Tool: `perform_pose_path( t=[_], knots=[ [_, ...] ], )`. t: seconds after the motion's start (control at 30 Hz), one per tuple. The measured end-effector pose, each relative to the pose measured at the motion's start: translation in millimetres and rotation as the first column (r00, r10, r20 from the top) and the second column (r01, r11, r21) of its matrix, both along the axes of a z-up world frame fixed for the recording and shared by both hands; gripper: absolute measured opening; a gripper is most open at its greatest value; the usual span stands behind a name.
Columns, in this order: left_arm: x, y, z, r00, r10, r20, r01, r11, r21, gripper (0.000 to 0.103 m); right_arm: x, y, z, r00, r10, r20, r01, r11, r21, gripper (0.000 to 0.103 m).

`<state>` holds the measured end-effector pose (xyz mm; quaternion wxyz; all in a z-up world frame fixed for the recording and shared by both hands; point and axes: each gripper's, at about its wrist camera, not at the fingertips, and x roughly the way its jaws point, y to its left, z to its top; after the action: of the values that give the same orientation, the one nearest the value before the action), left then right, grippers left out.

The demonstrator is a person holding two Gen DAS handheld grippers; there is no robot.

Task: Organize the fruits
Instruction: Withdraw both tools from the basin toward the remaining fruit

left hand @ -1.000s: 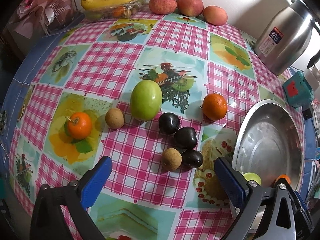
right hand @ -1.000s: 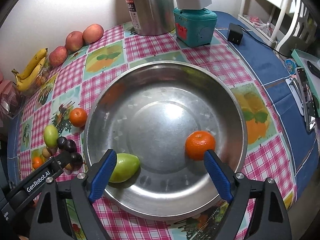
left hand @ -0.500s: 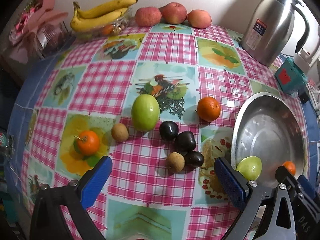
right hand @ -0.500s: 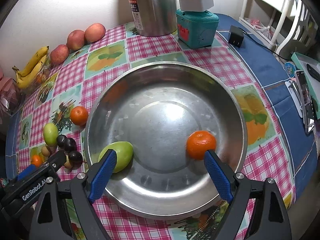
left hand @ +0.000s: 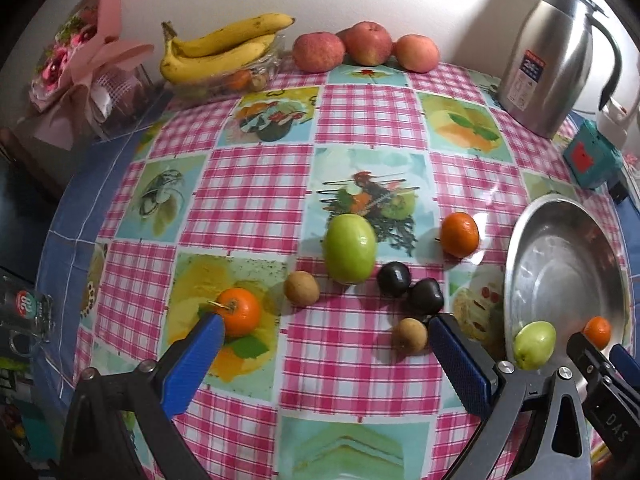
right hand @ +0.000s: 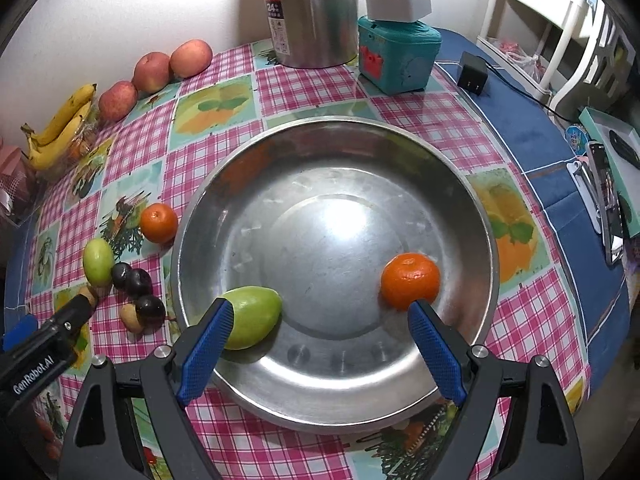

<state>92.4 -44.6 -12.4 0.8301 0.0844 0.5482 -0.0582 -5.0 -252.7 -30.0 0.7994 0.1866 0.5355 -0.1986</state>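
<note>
Fruit sits in two groups: I see a green fruit (right hand: 252, 316) and an orange (right hand: 410, 280) inside the steel bowl (right hand: 460, 184) (the rest lies on the checked cloth (left hand: 260, 192)). My right gripper (right hand: 318, 310) and left gripper (left hand: 322, 326) both hang wide, holding nothing.

"GenRobot.AI" in white on the black body of the left tongs (right hand: 86, 304), "DAS" on the black body of the right tongs (left hand: 596, 354), "24" on the steel thermos jug's label (right hand: 276, 10), remaining label print too small to read
</note>
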Motion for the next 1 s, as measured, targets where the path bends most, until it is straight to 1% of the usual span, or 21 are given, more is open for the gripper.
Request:
perform_pose_path(
  t=[0.1, 0.23, 0.37, 0.43, 0.6, 0.83, 1.0],
  knots=[
    [3, 8, 2, 1.000, 0.013, 0.018, -0.014, 0.999, 0.030, 0.103, 2, 6, 4, 0.999, 0.016, 0.028, -0.016, 1.000, 0.007, 0.089],
    [11, 28, 2, 0.998, 0.056, 0.013, -0.056, 0.998, 0.015, 0.103, 7, 16, 7, 0.996, 0.031, 0.079, -0.035, 0.998, 0.047, 0.089],
    [18, 51, 5, 0.995, 0.095, 0.033, -0.096, 0.995, 0.041, 0.103, 13, 29, 7, 0.996, 0.060, 0.072, -0.062, 0.998, 0.026, 0.089],
    [21, 64, 6, 0.992, 0.124, 0.029, -0.124, 0.992, 0.023, 0.103, 16, 36, 7, 0.994, 0.078, 0.073, -0.079, 0.997, 0.017, 0.089],
    [28, 96, 9, 0.978, 0.205, 0.024, -0.205, 0.979, -0.021, 0.103, 24, 54, 7, 0.988, 0.126, 0.090, -0.129, 0.991, 0.037, 0.089],
    [32, 126, 12, 0.965, 0.260, 0.020, -0.258, 0.964, -0.064, 0.103, 33, 84, 6, 0.977, 0.192, 0.092, -0.197, 0.979, 0.052, 0.089],
    [34, 135, 7, 0.961, 0.278, -0.013, -0.278, 0.956, -0.091, 0.103, 39, 105, 6, 0.964, 0.247, 0.100, -0.253, 0.966, 0.059, 0.089]
  ],
)
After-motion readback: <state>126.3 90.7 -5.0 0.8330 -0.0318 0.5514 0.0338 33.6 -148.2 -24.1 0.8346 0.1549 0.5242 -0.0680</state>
